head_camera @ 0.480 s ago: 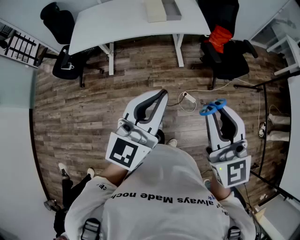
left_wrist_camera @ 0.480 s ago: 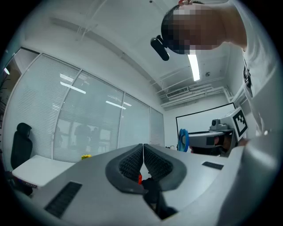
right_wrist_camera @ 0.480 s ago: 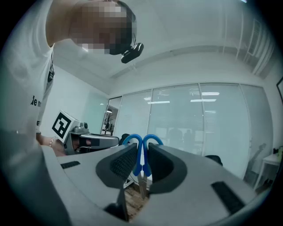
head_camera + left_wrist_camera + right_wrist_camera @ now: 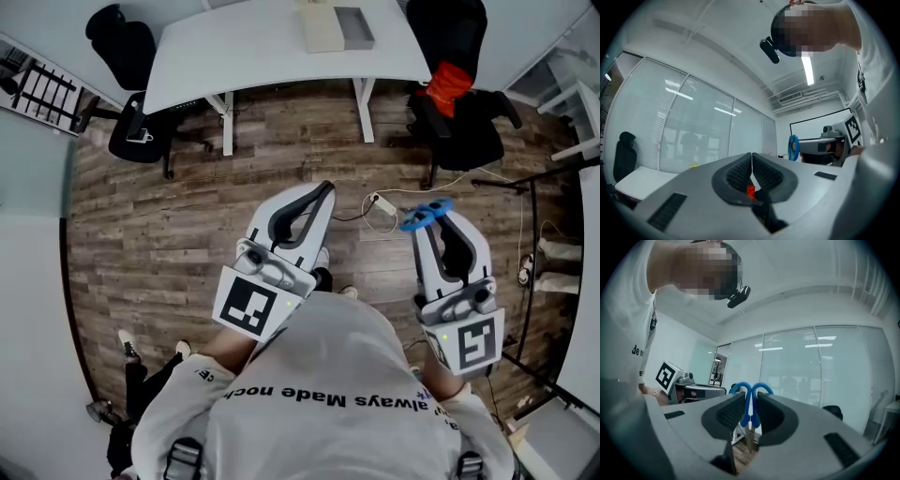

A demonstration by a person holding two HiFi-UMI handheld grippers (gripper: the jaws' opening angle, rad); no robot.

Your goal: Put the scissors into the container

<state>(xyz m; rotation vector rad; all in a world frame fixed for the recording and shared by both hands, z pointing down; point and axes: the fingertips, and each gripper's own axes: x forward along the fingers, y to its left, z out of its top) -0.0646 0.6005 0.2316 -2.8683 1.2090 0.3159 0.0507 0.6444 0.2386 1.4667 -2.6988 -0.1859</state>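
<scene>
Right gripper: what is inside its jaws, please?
Blue-handled scissors are clamped inside the right gripper. The loops stick out past the jaw tips and the blades point back toward its body. In the head view the gripper covers the blades, so only the loops show.

My shirt (image 4: 328, 370) reads "always Made", then a word starting "noc" that I cannot finish. The cube (image 4: 251, 307) on my left gripper (image 4: 324, 187) and the cube (image 4: 472, 345) on my right gripper (image 4: 435, 216) each carry a square black-and-white marker, no letters.
</scene>
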